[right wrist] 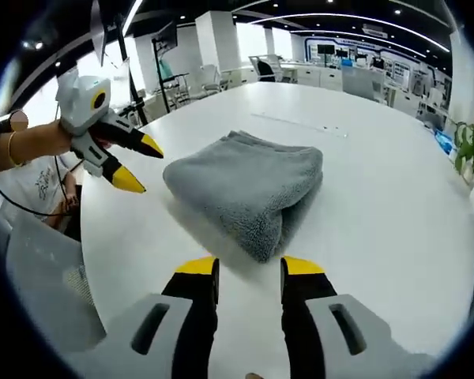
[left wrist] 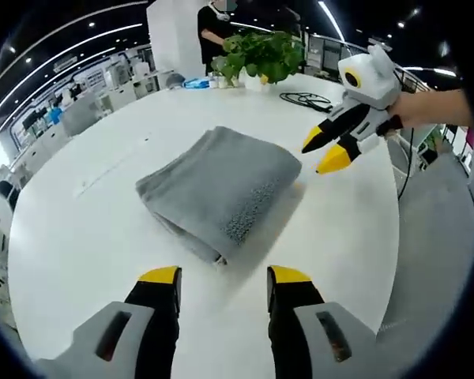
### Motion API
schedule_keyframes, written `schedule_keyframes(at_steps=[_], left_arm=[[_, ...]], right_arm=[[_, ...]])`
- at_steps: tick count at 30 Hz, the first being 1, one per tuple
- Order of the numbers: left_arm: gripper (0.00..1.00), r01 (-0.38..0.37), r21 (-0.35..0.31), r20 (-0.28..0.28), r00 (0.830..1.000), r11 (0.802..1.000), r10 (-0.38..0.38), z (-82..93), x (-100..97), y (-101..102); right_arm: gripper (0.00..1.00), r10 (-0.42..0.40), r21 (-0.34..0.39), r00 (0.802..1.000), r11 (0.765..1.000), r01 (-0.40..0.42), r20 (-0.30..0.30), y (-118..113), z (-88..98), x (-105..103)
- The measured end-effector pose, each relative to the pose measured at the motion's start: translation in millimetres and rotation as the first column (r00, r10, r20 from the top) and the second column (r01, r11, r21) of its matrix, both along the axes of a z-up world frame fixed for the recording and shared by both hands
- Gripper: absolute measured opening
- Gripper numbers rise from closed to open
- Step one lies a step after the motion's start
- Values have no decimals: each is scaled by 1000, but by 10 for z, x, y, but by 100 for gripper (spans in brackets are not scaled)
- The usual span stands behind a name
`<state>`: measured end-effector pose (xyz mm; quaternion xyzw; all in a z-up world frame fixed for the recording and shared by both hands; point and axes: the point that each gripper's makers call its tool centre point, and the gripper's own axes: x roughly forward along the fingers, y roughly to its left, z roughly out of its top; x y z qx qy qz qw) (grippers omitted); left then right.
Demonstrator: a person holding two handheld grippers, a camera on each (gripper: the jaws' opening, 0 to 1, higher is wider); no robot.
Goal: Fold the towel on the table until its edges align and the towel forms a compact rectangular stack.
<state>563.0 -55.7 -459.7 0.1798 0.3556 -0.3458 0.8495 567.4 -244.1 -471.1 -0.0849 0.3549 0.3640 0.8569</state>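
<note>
White table [left wrist: 79,237], tongs [left wrist: 223,286] hovering apart.

Towel [left wrist: 221,189]: grey cloth, soft looped pile, matt, rougher nap along its folded edges; table [left wrist: 87,237]: smooth white top with a faint sheen; left gripper [left wrist: 223,286] and right gripper [right wrist: 250,276]: smooth plastic, black jaws tipped glossy yellow, grey matt bodies.
</note>
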Motion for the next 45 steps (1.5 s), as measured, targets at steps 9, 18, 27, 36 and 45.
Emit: schedule_keyframes(at_steps=[9, 18, 27, 36, 45], left_arm=[[52, -22, -64, -16, 1000, 998, 21, 31, -254, -47], [54, -69, -120, -27, 997, 990, 66, 65, -508, -40], [59, -138, -216, 25, 989, 966, 147, 170, -740, -25], [72, -222, -332, 62, 965, 917, 256, 289, -924, -69], [90, -228, -354, 93, 956, 907, 277, 374, -936, -3]], right_arm=[[34, -22, 12, 1000, 1000, 21, 11, -76, 78, -163], [37, -19, 23, 1000, 1000, 19, 5, -117, 99, -417], [38, -29, 50, 999, 998, 28, 16, -204, 165, -700], [50, -49, 88, 998, 995, 46, 31, -228, 205, -1022], [72, -70, 88, 997, 994, 66, 43, -186, 272, -1219]])
